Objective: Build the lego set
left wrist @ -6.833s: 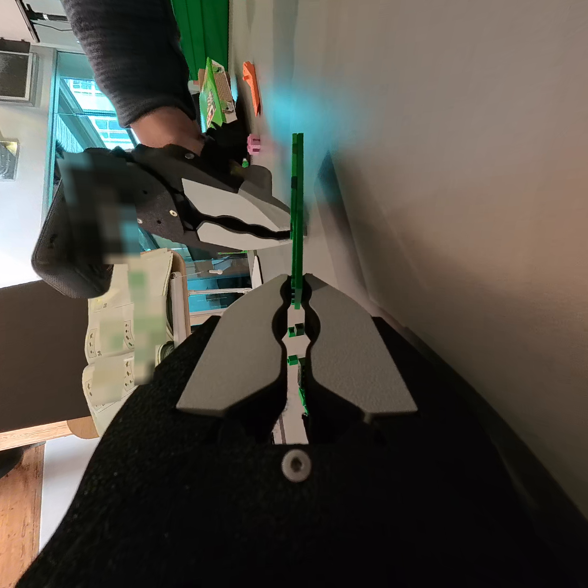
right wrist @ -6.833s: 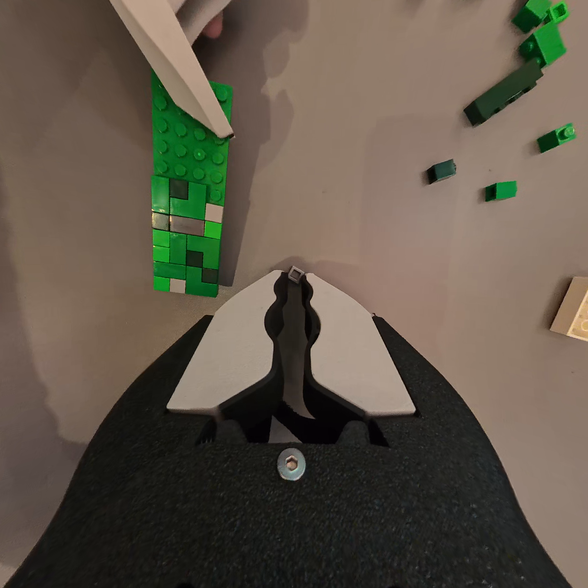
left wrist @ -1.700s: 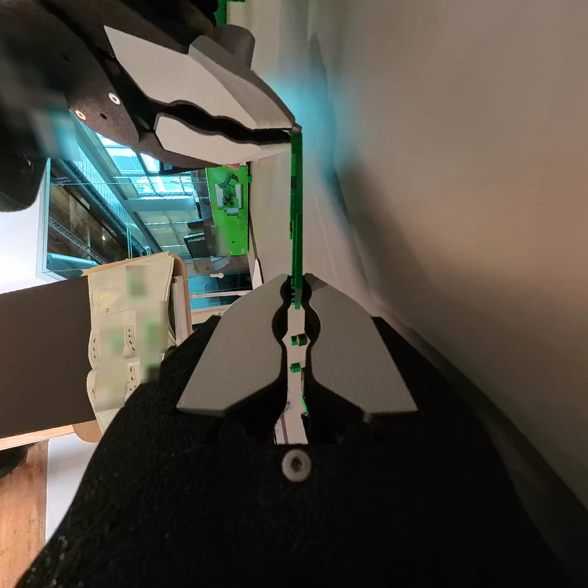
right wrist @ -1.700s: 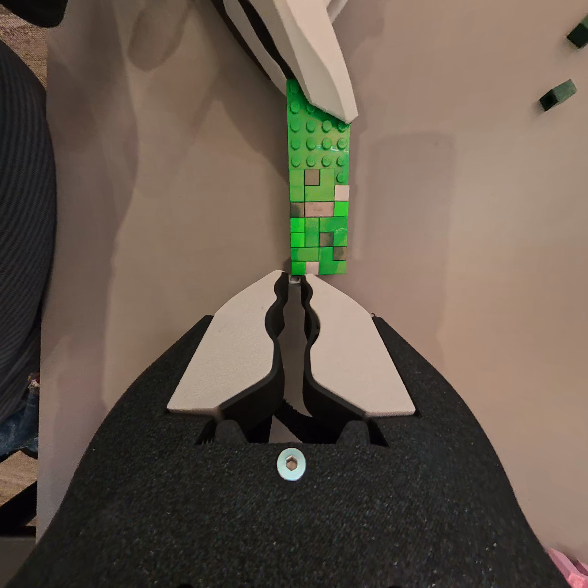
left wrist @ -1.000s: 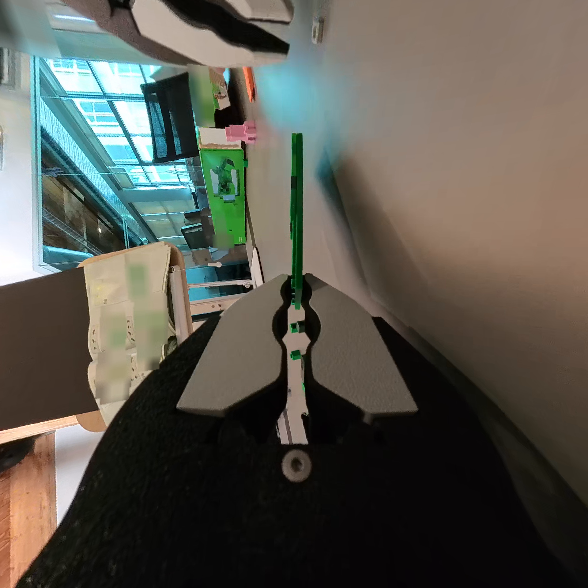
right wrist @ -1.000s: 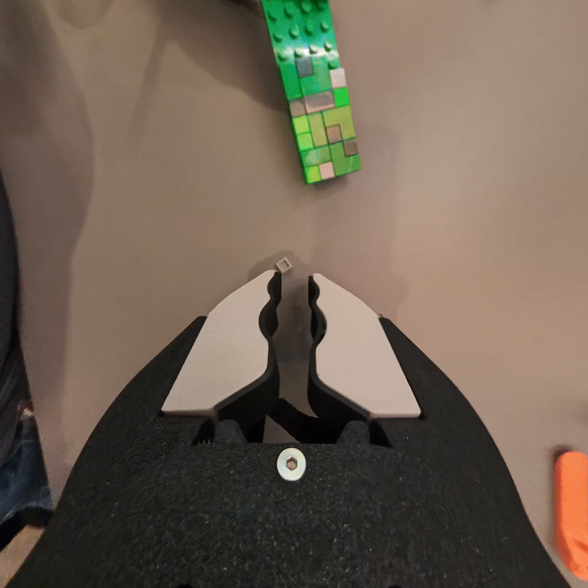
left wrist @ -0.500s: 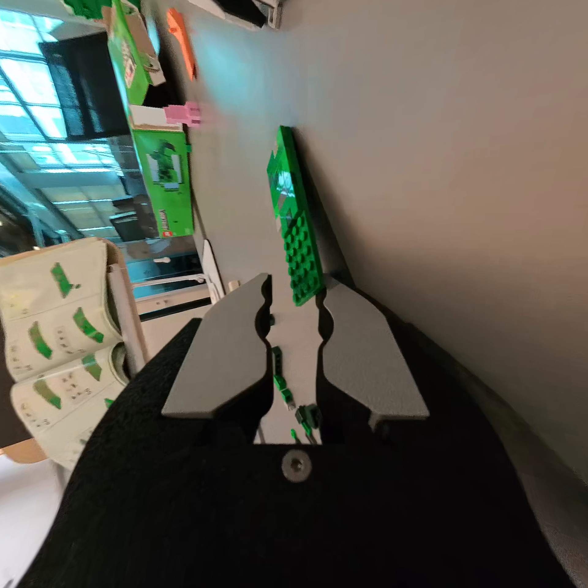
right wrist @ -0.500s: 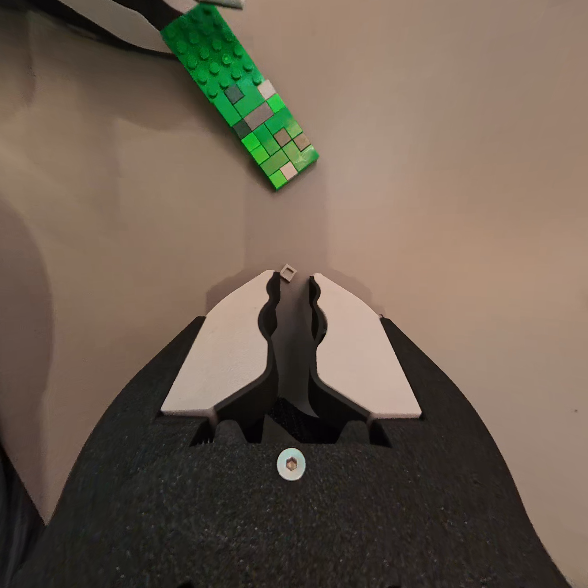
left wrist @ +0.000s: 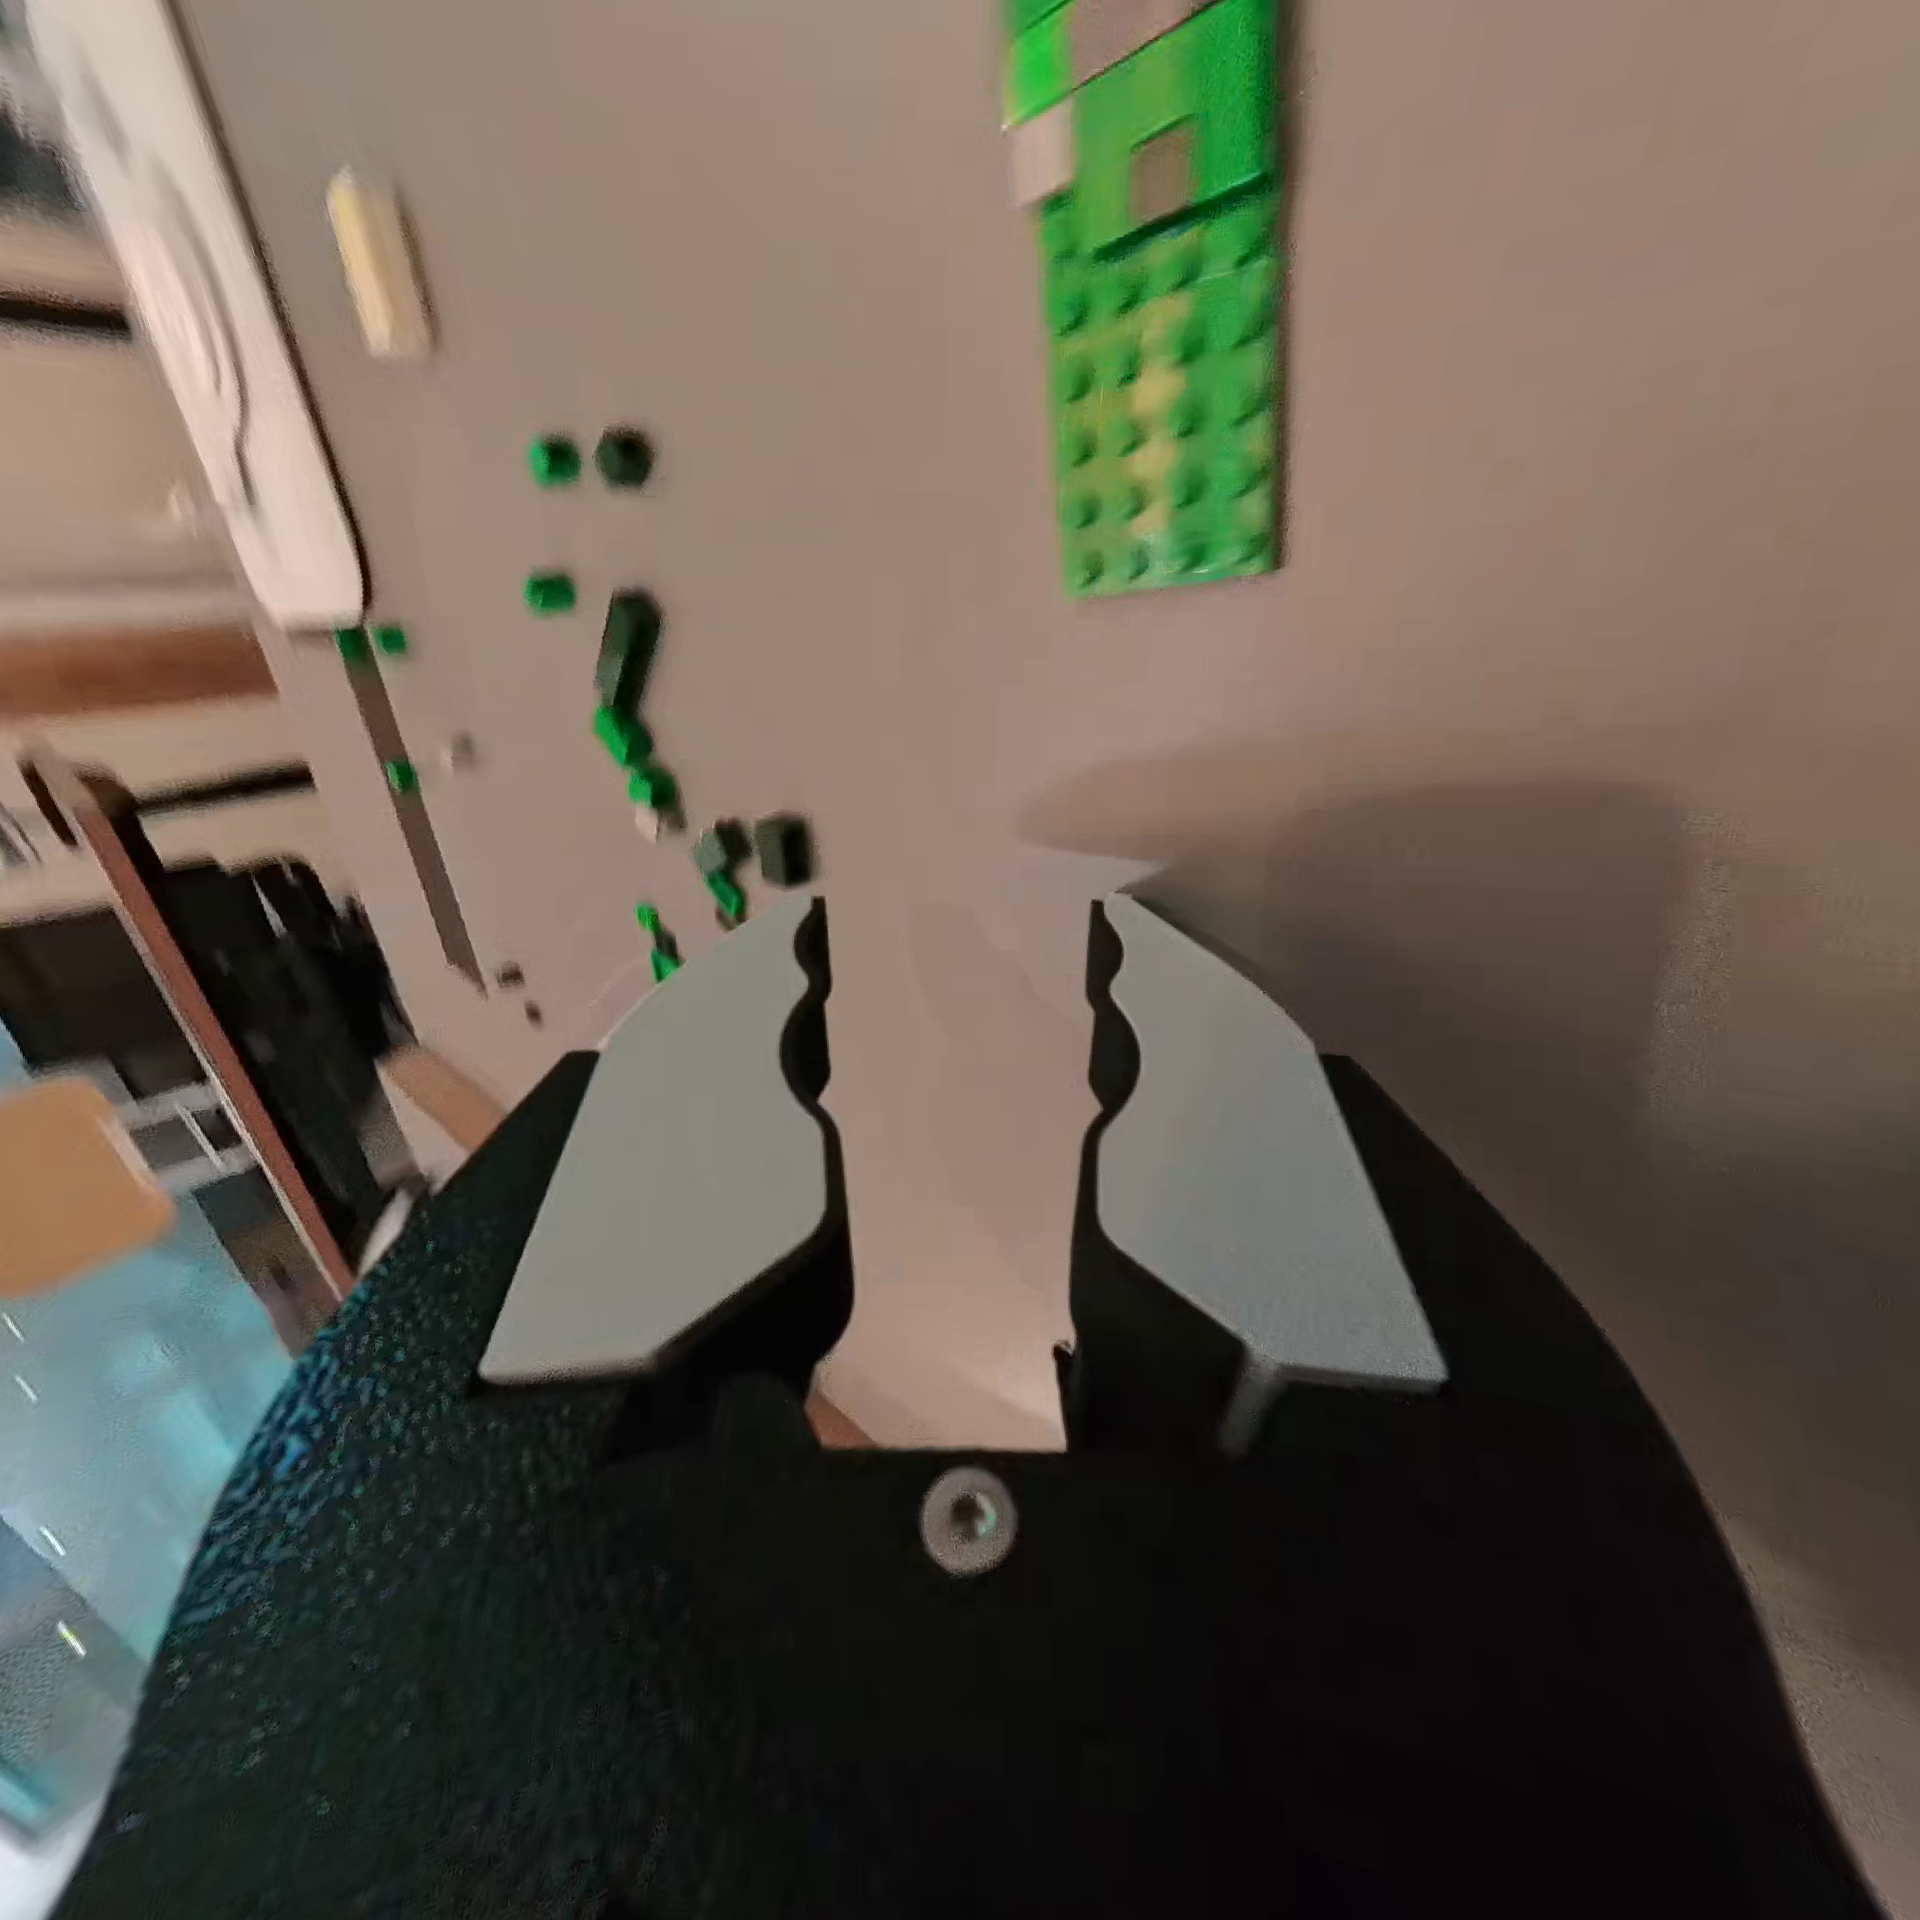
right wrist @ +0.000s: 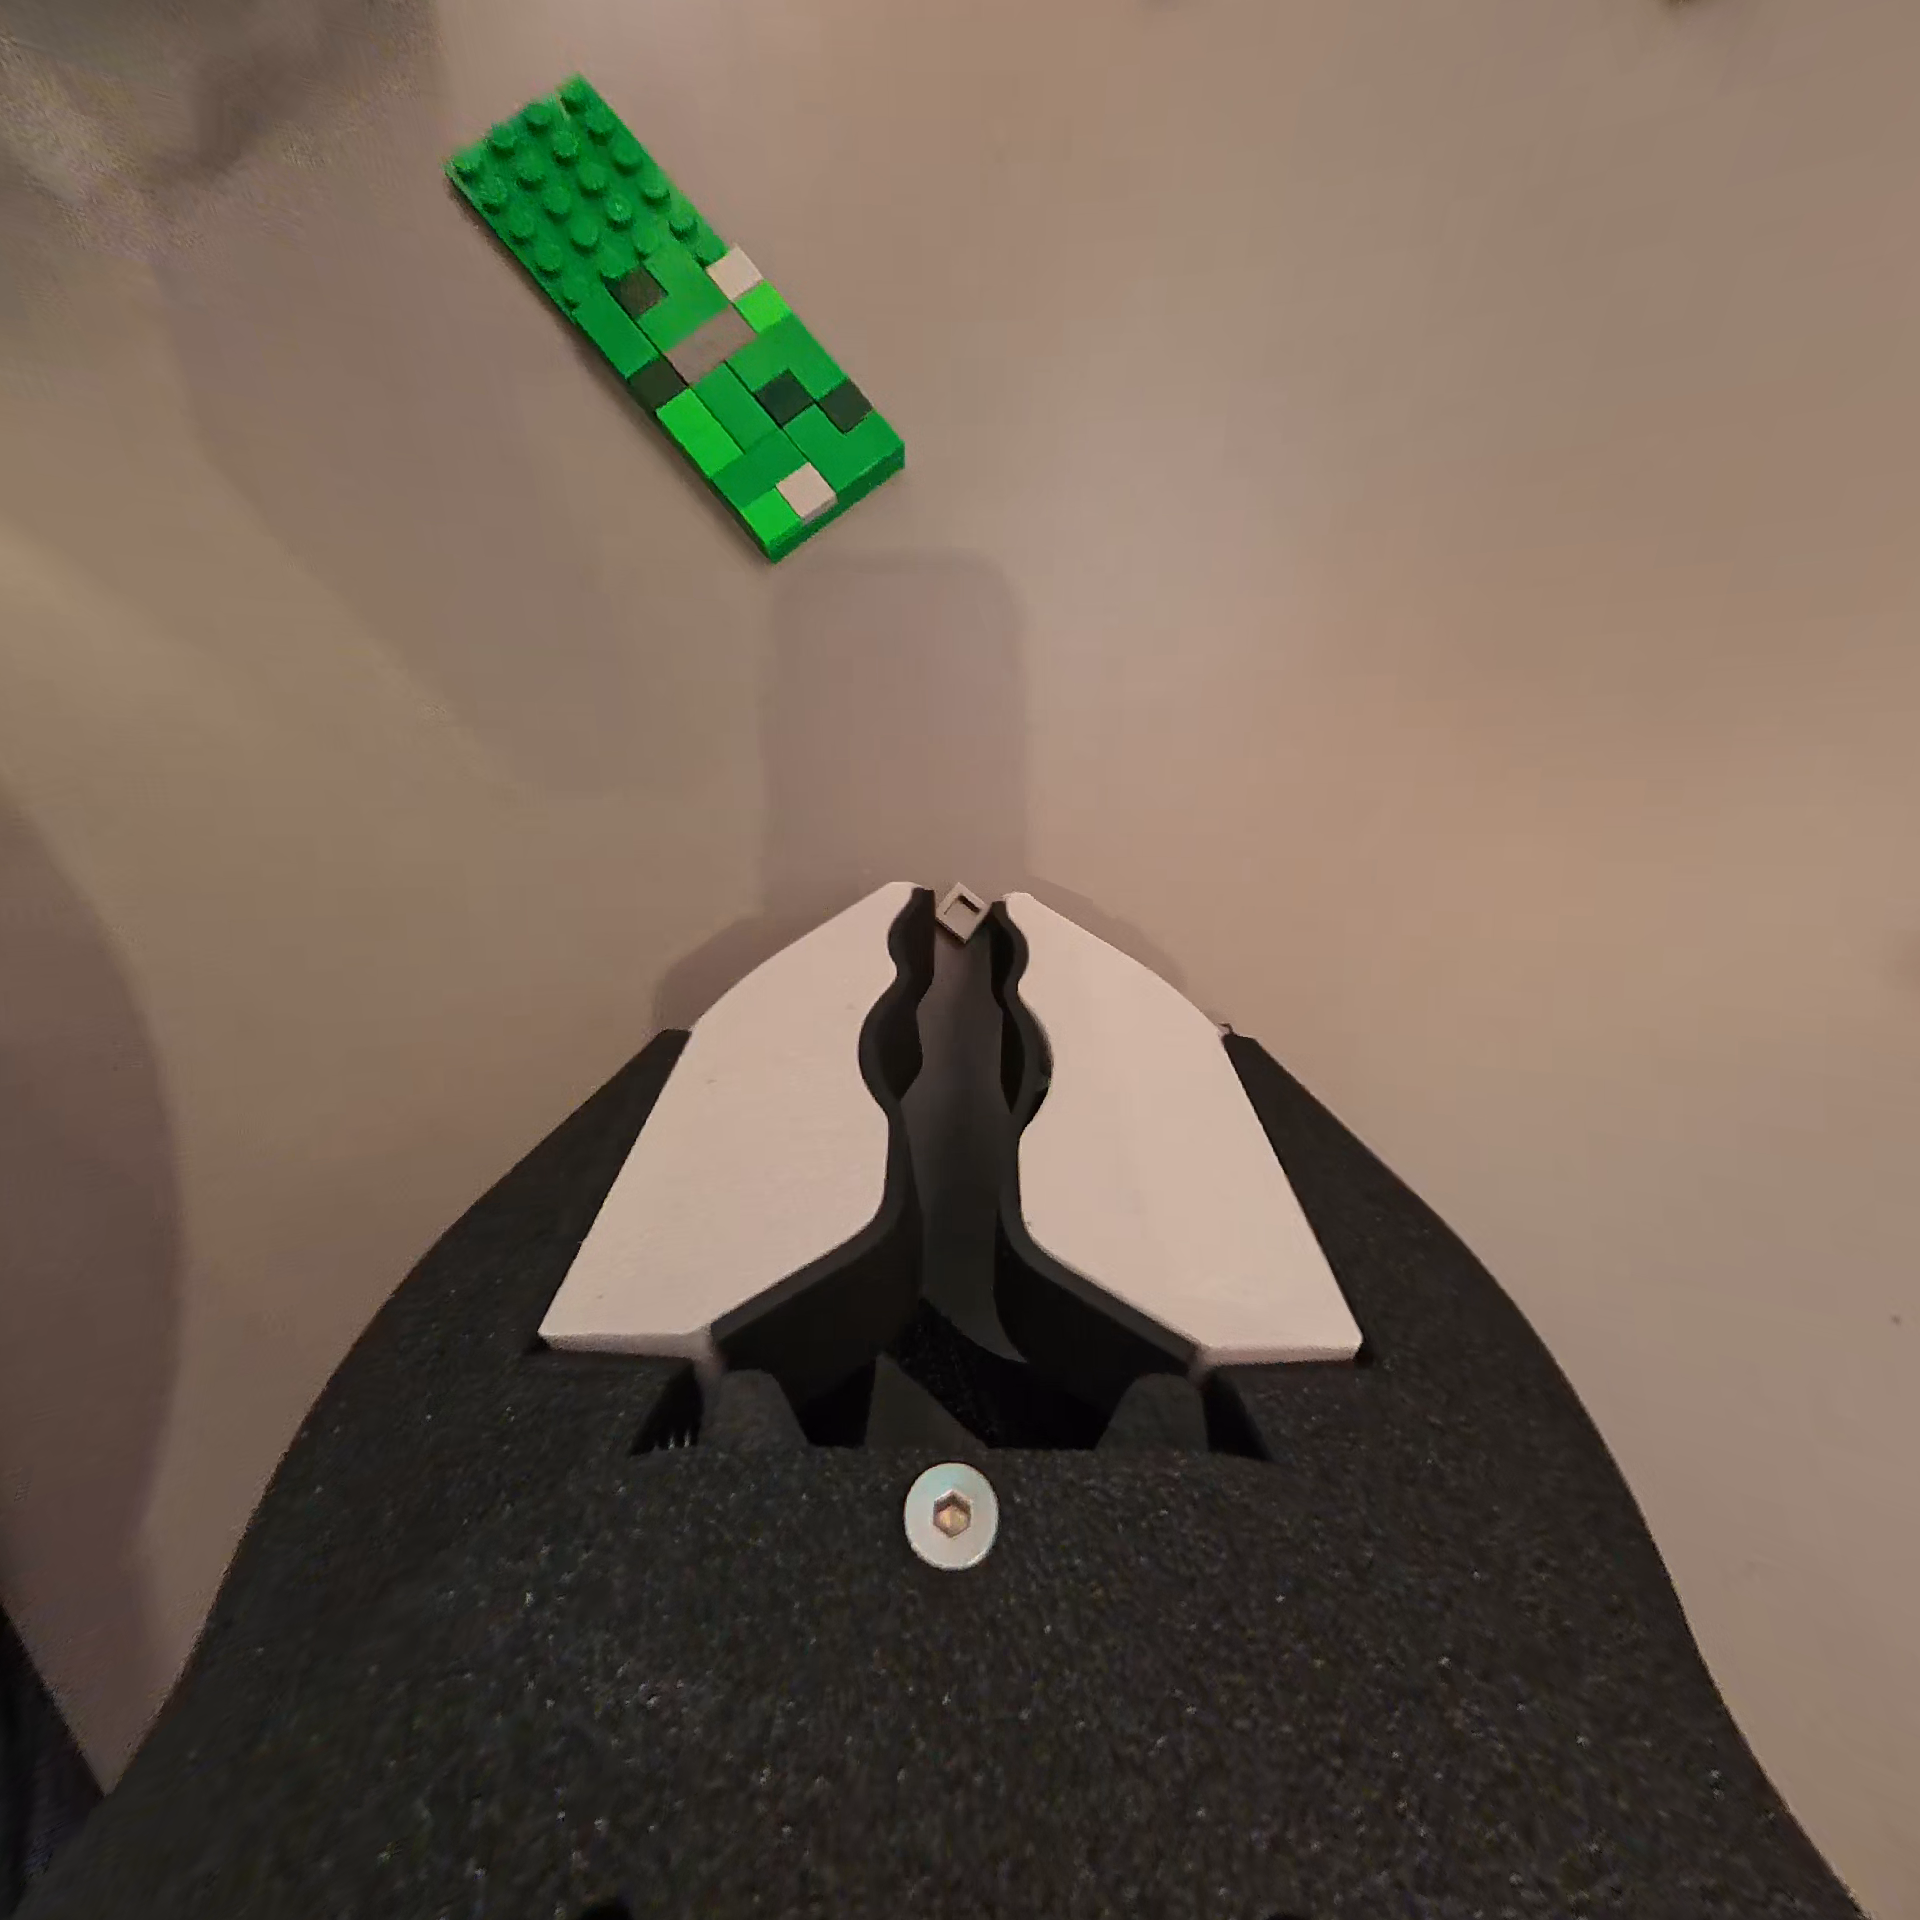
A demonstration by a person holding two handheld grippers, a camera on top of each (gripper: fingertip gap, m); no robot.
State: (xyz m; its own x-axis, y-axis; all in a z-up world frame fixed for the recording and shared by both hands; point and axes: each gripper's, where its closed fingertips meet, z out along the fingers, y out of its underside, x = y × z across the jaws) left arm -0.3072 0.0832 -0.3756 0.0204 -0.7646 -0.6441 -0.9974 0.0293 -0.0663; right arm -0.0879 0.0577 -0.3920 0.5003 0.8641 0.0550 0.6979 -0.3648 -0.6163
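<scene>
A long green lego plate point(right wrist: 665, 312), half covered with green, dark and grey tiles, lies flat on the pale table. It also shows in the left wrist view point(left wrist: 1158, 312), ahead of the fingers. My left gripper point(left wrist: 956, 914) is open and empty, pulled back from the plate. My right gripper point(right wrist: 961, 902) is shut on a tiny grey square tile point(right wrist: 958, 916) held at its fingertips, well short of the plate and to its right.
Several loose green and dark lego pieces point(left wrist: 644, 727) lie scattered on the table to the left of the left gripper. A white booklet edge point(left wrist: 208, 364) and the table's left edge lie beyond them. The left wrist view is blurred. Tip to tip, the grippers are about 20 cm apart.
My left gripper let go of the green plate, opened wide and drew back; the plate now lies flat on the table. My right gripper closed further on the grey tile.
</scene>
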